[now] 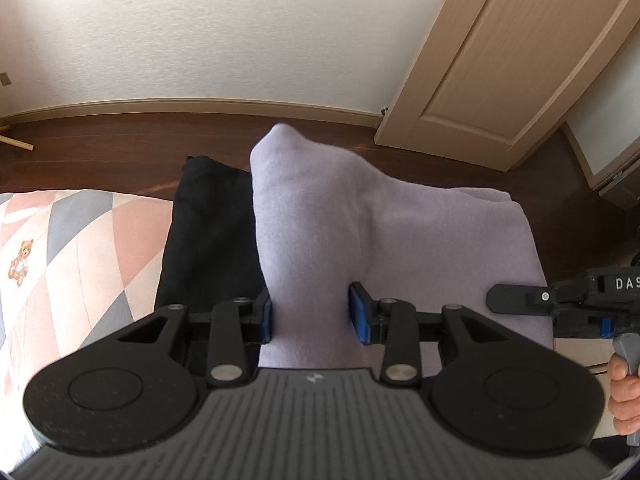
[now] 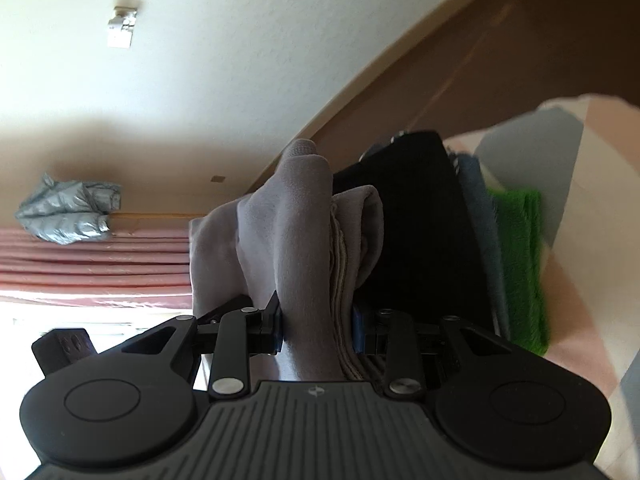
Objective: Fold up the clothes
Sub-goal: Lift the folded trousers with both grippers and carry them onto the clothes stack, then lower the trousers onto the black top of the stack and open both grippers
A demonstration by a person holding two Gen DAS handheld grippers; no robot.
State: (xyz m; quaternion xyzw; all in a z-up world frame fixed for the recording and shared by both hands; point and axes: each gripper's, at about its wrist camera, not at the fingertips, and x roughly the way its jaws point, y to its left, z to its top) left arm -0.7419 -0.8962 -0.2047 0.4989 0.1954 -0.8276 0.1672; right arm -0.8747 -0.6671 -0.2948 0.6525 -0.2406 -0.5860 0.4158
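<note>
A lilac fleece garment [image 1: 360, 232] is bunched up into a ridge, and my left gripper [image 1: 312, 316] is shut on that ridge, its blue pads [image 1: 359, 318] pressing both sides. In the right wrist view the same garment [image 2: 296, 216] looks grey-lilac, and my right gripper [image 2: 318, 330] is shut on a thick fold of it. That right gripper [image 1: 560, 300] shows at the left wrist view's right edge, beside the cloth, held by a hand [image 1: 624, 396]. A black folded garment [image 1: 208, 232] lies just left of the lilac one.
A patterned pink and grey bedcover [image 1: 72, 264] lies at left. Black [image 2: 420, 220], blue [image 2: 478, 216] and green [image 2: 520, 256] folded clothes are stacked in the right wrist view. Dark wood floor [image 1: 120, 148], a white wall and a beige door [image 1: 500, 64] lie beyond.
</note>
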